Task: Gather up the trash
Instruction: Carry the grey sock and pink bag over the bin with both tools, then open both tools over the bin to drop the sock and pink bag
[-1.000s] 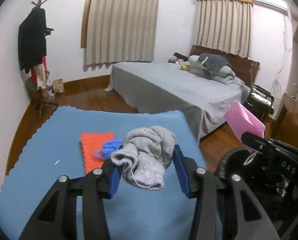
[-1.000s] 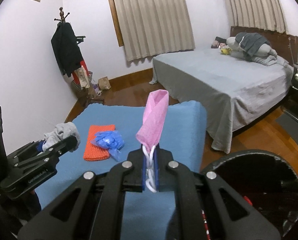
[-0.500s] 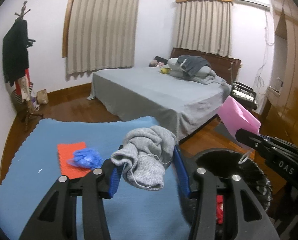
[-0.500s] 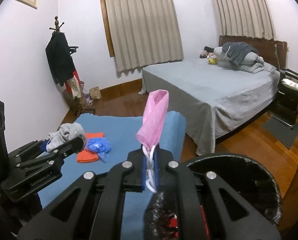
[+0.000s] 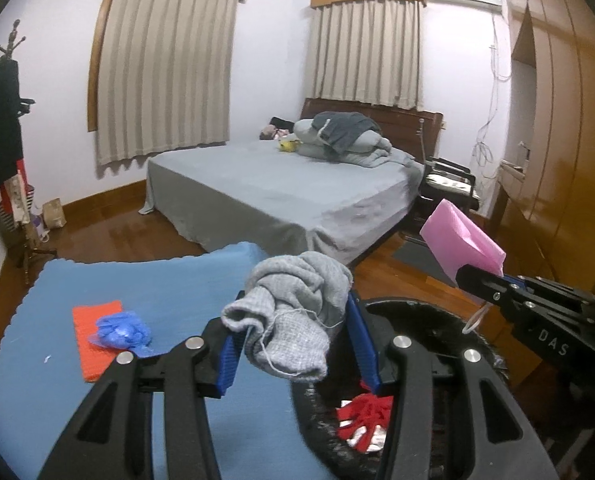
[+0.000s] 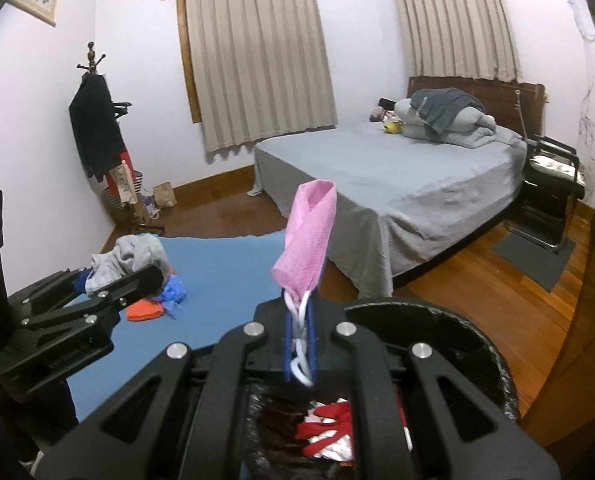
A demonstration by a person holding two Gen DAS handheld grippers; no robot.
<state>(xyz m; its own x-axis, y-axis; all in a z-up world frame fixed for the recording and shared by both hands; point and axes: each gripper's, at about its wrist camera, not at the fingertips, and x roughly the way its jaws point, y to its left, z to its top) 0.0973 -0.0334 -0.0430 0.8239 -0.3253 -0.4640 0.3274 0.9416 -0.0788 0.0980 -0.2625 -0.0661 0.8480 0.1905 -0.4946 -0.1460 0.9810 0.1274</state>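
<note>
Up front, our left gripper (image 5: 293, 344) clamped a wadded grey sock (image 5: 293, 312) half-wide, above the black bin (image 5: 437, 344) rim. Our right gripper (image 6: 300, 344) pinched shut on a pink mask (image 6: 307, 240) by its loops over that bin, with red scraps (image 6: 329, 432), possibly wrappers, inside.

Bin mouth (image 6: 493, 364) open below; bed (image 6: 397, 184) blocks beyond.

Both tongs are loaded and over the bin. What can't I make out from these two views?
- Black trash bin: both views, tong frames cover most of its opening; lower rim cut off by the frame.
- Red and white trash inside: only a patch shows; identity unclear.
- Crumpled blue plastic glove and orange knitted cloth: right view, largely hidden behind the left tongs.
</note>
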